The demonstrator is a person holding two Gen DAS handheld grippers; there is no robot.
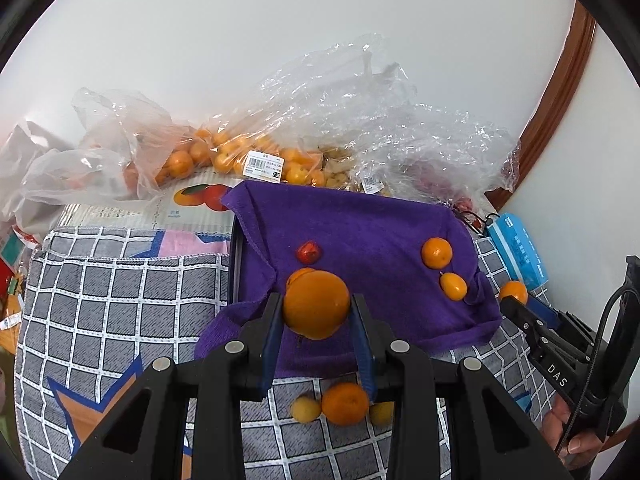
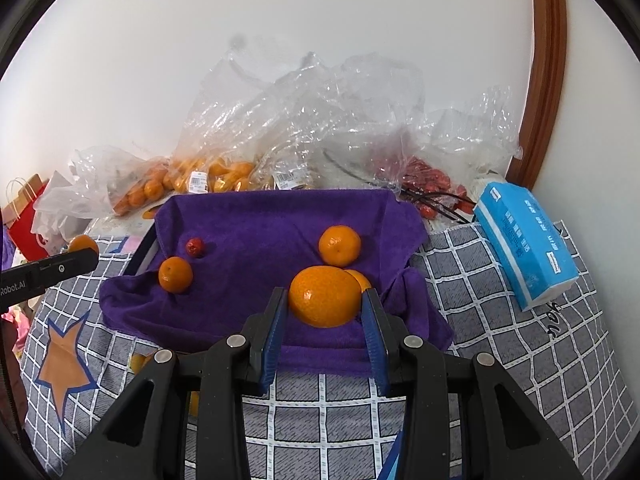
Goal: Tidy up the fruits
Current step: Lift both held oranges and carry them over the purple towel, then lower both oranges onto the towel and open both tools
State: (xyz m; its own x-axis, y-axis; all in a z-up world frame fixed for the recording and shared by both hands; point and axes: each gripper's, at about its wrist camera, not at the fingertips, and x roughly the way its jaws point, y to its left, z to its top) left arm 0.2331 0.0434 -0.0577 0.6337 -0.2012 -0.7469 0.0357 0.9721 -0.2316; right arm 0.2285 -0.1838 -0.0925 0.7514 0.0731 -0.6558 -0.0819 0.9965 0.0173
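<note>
**Oranges in both claws, over the purple towel — placing step**

Oranges held one per claw. Left claw [image 1: 316,312] is closed on a large orange [image 1: 316,304], blue pads pressing its sides; right claw [image 2: 325,308] likewise clamps a second large orange [image 2: 325,296]. Both hang above the near half of the purple towel [image 2: 260,216], which drapes over a dark-framed tray or box on a grid-patterned cloth [image 2: 460,272] covering the surface.

Already on the towel, seen from the right wrist: a mandarin [image 2: 339,245] toward the back right, another mandarin [image 2: 175,274] near the left edge, a small red fruit [image 2: 195,246] behind it. A smaller orange-yellow fruit [image 2: 360,278] sits partly hidden behind the right claw's load. Off the towel, loose fruit [image 1: 344,403] lies on the grid cloth under the left claw. Clear plastic bags [image 2: 304,120] with more citrus and red fruit are heaped at the back by the wall; a blue tissue pack [image 2: 524,240] lies to the right.

Judgement: the step in hand is delivery, carrying both oranges to the towel for set-down. Sorting is partly done; loose and bagged fruit remains.

Next move calls for lowering each orange onto bare towel, clear of fruit already there. The right claw's spot is crowded by the small fruit just behind. Round fruit on slack, sloping cloth may roll, so release low and gently.
</note>
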